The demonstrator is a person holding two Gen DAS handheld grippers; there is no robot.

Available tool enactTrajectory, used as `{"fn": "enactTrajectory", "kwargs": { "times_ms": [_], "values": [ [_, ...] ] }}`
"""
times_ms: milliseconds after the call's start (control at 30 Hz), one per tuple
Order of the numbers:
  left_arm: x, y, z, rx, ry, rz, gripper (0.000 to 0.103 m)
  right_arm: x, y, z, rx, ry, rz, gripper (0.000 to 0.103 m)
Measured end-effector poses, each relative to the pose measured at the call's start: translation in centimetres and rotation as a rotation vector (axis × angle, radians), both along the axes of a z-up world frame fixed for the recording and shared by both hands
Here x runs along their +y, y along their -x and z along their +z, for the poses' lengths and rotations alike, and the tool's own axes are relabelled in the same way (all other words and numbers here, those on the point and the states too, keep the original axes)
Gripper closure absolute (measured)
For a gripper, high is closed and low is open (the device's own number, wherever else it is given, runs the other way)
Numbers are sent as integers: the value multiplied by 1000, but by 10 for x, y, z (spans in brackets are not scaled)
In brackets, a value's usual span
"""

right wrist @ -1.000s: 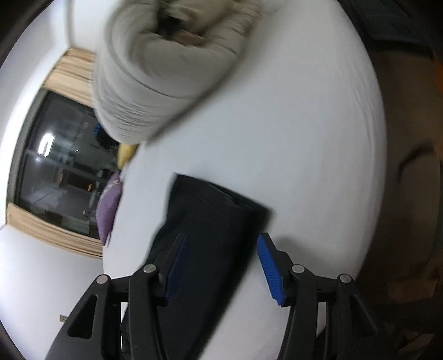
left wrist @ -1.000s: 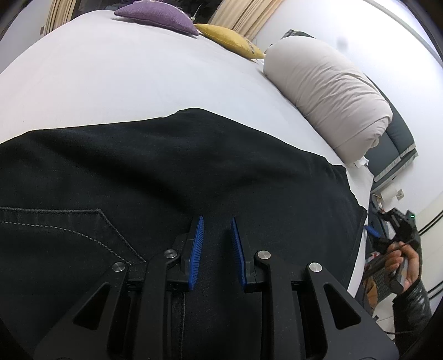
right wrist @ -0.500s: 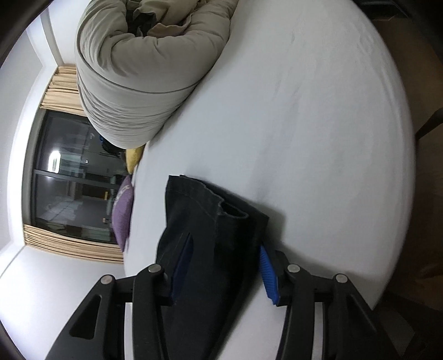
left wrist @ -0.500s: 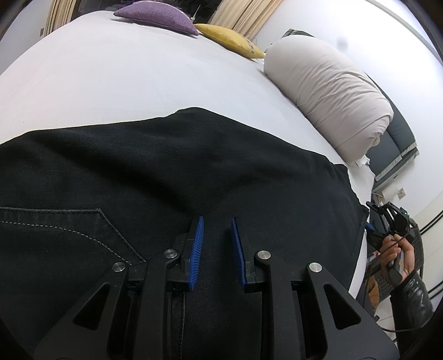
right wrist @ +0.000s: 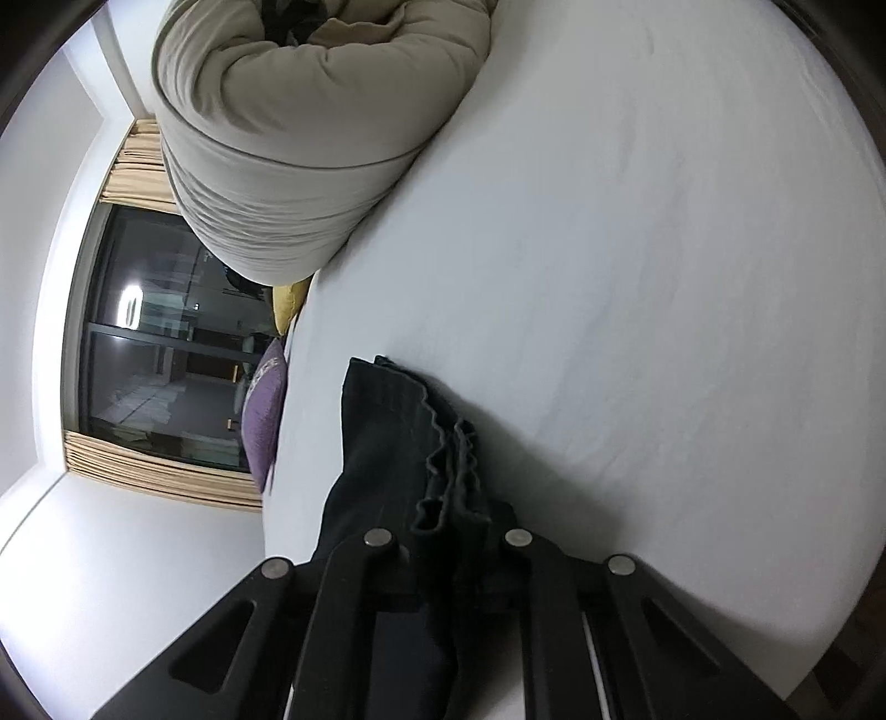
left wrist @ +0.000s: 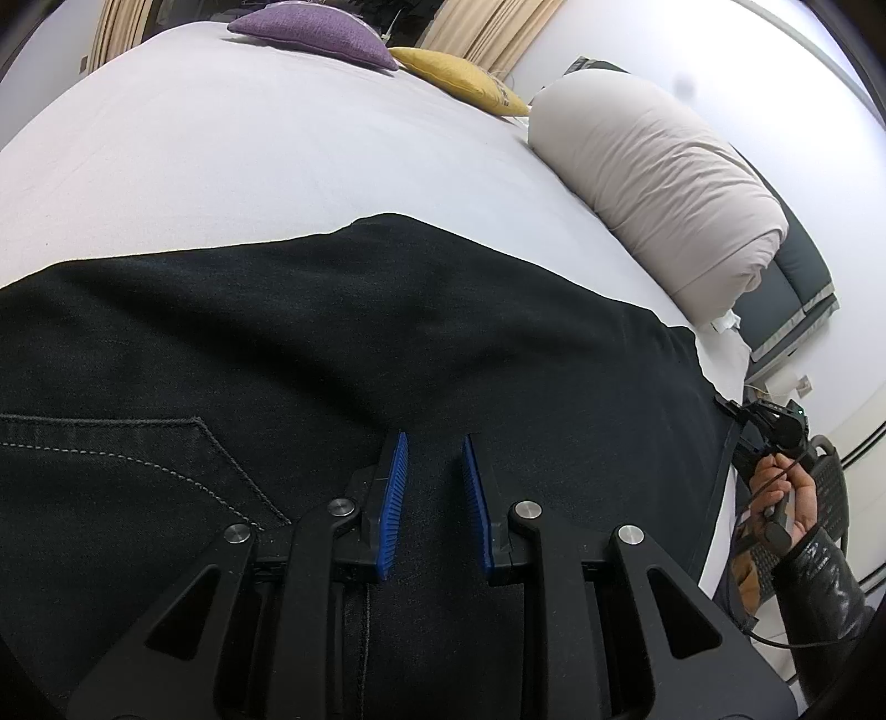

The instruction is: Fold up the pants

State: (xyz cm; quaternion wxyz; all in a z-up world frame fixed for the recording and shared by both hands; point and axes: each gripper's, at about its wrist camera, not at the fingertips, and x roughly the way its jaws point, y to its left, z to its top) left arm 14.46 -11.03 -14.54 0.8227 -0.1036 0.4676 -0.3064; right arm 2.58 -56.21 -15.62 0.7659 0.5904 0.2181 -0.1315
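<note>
Black denim pants (left wrist: 332,343) lie spread flat on the white bed (left wrist: 249,155), a back pocket with pale stitching at the left. My left gripper (left wrist: 434,443) hovers low over the seat of the pants, its blue pads a little apart, holding nothing. In the right wrist view the leg-hem end of the pants (right wrist: 398,437) sits bunched between my right gripper's fingers (right wrist: 448,531); the blue pads are hidden behind the cloth, and the jaws look closed on it. The right gripper and the hand holding it also show at the pants' far right edge (left wrist: 775,426).
A rolled beige duvet (left wrist: 664,166) lies along the bed's right side, also in the right wrist view (right wrist: 310,122). A purple cushion (left wrist: 315,30) and a yellow cushion (left wrist: 459,77) sit at the head. A dark window (right wrist: 155,343) with beige curtains is beyond.
My right gripper has moved down onto the pants' hem end and closed over it; the cloth now bunches between its fingers. The left gripper has not moved.
</note>
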Motion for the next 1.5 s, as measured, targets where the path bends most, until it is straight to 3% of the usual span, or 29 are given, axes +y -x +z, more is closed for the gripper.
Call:
{"fn": "enactTrajectory", "kwargs": {
  "times_ms": [100,200,333,400,467,567,633,700,833,867,900,967,1000,1100,1233,1433,1467,1500],
  "values": [
    [0,0,0,0,0,0,83,13,-6,20,48,106,28,92],
    [0,0,0,0,0,0,83,46,-20,54,86,290,113,92],
    [-1,0,-1,2,5,1,83,137,-44,100,146,640,318,92],
    [-1,0,-1,2,7,3,83,207,-53,111,173,870,471,92],
    [-1,-1,-2,4,12,5,83,266,-58,105,192,1024,606,92],
    [0,-3,-3,18,28,8,83,318,-67,74,267,1152,728,93],
    [1,-5,-2,35,38,10,83,339,-75,50,370,1288,770,92],
    [3,-8,-1,55,44,14,83,353,-74,44,398,1402,771,92],
    [3,-11,4,103,52,42,79,354,-72,46,408,1417,762,92],
    [2,-10,7,120,75,46,63,355,-70,47,412,1433,755,92],
    [0,-9,11,135,114,40,35,358,-68,48,416,1454,745,92],
    [-9,-6,21,152,171,29,16,368,-65,51,425,1526,728,92],
    [-13,-6,25,167,195,19,13,378,-62,51,433,1596,722,92],
    [-27,-13,24,256,276,-8,12,397,-54,57,410,1702,712,91],
    [-46,-30,12,398,325,1,12,411,-47,60,379,1734,726,91],
    [-68,-51,13,445,319,-8,12,431,-31,71,328,1773,755,91],
    [-71,-54,14,447,308,-20,14,434,-29,72,318,1775,761,91],
    [-73,-55,16,445,297,-30,22,435,-28,73,308,1776,768,91]
  ]
}}
